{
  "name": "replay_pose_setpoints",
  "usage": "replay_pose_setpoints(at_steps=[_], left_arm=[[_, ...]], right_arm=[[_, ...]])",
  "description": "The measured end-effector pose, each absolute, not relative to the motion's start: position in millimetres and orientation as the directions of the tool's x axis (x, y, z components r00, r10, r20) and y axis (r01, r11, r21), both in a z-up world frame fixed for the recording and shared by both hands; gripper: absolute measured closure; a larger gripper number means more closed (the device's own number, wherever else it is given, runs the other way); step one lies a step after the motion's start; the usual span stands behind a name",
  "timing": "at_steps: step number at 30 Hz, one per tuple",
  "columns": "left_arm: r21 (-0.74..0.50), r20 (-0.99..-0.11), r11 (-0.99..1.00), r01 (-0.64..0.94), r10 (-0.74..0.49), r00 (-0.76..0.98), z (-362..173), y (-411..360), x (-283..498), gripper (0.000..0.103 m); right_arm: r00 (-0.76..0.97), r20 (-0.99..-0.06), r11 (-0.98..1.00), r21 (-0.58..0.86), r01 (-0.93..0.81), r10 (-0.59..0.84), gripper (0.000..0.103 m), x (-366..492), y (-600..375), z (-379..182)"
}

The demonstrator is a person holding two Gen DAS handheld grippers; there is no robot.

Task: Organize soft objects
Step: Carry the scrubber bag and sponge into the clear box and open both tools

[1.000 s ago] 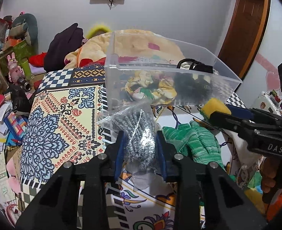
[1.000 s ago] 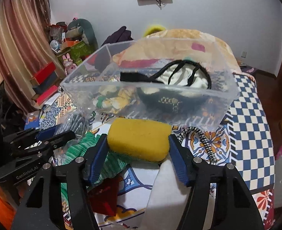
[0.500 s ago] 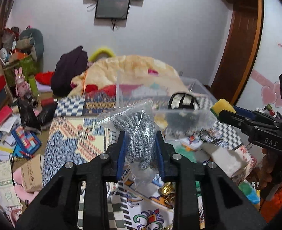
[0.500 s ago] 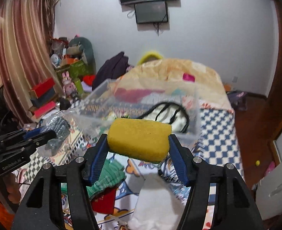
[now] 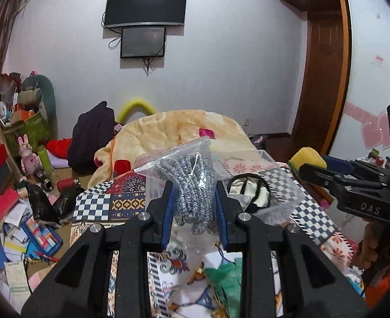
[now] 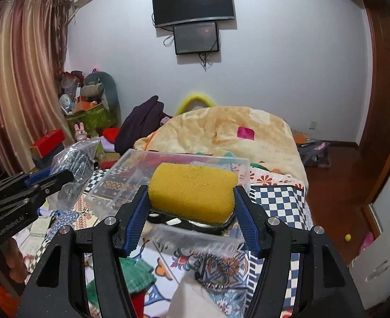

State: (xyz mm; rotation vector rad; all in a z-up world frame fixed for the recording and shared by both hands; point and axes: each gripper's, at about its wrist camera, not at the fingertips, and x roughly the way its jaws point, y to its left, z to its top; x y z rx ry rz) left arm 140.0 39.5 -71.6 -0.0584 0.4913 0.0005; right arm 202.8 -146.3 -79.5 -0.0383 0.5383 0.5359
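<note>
Holding a clear zip bag of grey-and-white knit gloves (image 5: 192,185), the left gripper (image 5: 193,212) is pinching the bundle between its blue pads, with the bag's loose plastic hanging below the grip. Item two: the right gripper (image 6: 192,212) is squeezing a yellow sponge (image 6: 193,192) by its two ends, the sponge's dark green scouring layer showing on the underside. Both loads are hanging in the air above the patterned bedspread (image 6: 279,198). Receptacle: a clear plastic bin (image 6: 115,182) is sitting on the bedspread directly beyond the sponge, with a black-strapped cream item (image 5: 250,190) lying inside it. Loose stock: green knit gloves (image 5: 226,278) are lying on the bedspread below the left gripper. Backdrop: a beige blanket (image 6: 221,129) is lying heaped at the far end of the bed, and two dark screens (image 6: 195,16) are hanging on the wall.
</note>
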Motion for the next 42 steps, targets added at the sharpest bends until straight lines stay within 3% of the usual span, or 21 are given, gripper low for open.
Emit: replay_pose_setpoints(at_steps=[16,27,32,38,42], left_arm=[[-0.103,-0.617,0.995,-0.011,-0.056,0.785,-124,43,221,0.075],[-0.074,-0.669,0.997,0.012,-0.059,0.741,-146,32,239,0.074],[-0.075,-0.677,0.997,0.013,-0.060,0.734,-146,31,235,0.060],[-0.064,-0.626,0.998,0.021,-0.056,0.778,-126,28,208,0.045],[-0.065,-0.589,0.997,0.029,-0.062,0.806,-109,27,192,0.040]], right_arm=[[0.635,-0.627,0.873,0.160,-0.461,0.450,0.043,251,-132,-118],[0.610,-0.674,0.872,0.103,-0.479,0.415,0.042,254,-118,-132],[0.609,-0.677,0.870,0.095,-0.484,0.413,0.034,253,-121,-131],[0.630,-0.655,0.868,0.083,-0.489,0.417,0.029,244,-128,-118],[0.662,-0.618,0.869,0.074,-0.489,0.425,0.026,232,-136,-104]])
